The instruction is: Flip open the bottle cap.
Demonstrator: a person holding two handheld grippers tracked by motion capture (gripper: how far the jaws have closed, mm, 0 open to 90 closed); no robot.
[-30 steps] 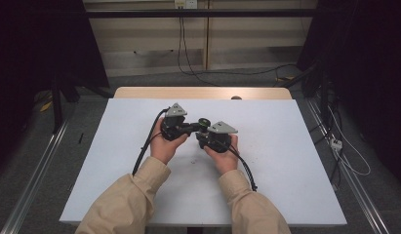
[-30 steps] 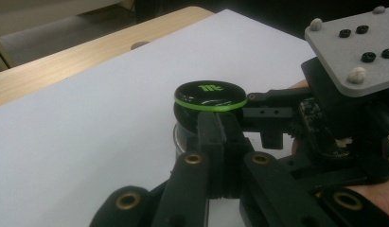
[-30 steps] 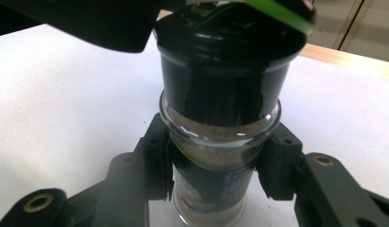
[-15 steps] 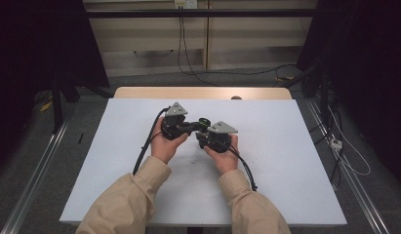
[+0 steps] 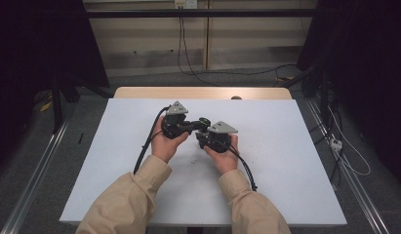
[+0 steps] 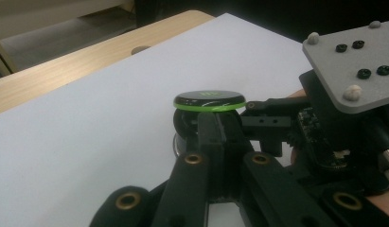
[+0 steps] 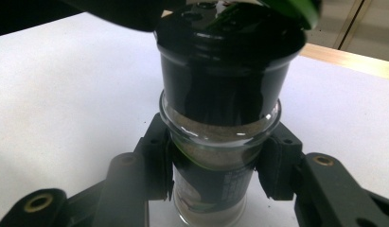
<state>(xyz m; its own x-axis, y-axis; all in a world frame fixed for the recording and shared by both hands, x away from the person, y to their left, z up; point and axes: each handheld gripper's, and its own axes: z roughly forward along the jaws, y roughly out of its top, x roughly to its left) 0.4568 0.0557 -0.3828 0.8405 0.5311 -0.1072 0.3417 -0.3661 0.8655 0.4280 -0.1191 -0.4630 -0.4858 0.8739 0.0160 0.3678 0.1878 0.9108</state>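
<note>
A small glass spice jar (image 7: 216, 198) with a black cap (image 7: 223, 80) stands on the white table (image 5: 286, 146) between both hands. My right gripper (image 7: 216, 163) is shut on its glass body, one pad (image 7: 156, 161) on each side. The jar's flat black lid with a green rim (image 6: 208, 100) sits lifted and slightly tilted above the cap. My left gripper (image 6: 219, 124) has its jaws shut together, tips right under the lid's near edge. In the high view the left gripper (image 5: 188, 126) and right gripper (image 5: 204, 132) meet at the jar (image 5: 204, 121).
The white sheet covers a wooden tabletop whose far edge (image 5: 203, 92) shows bare. A cable (image 5: 148, 141) trails from the left gripper and another (image 5: 244, 168) from the right. Small dark specks (image 5: 193, 160) lie between the wrists.
</note>
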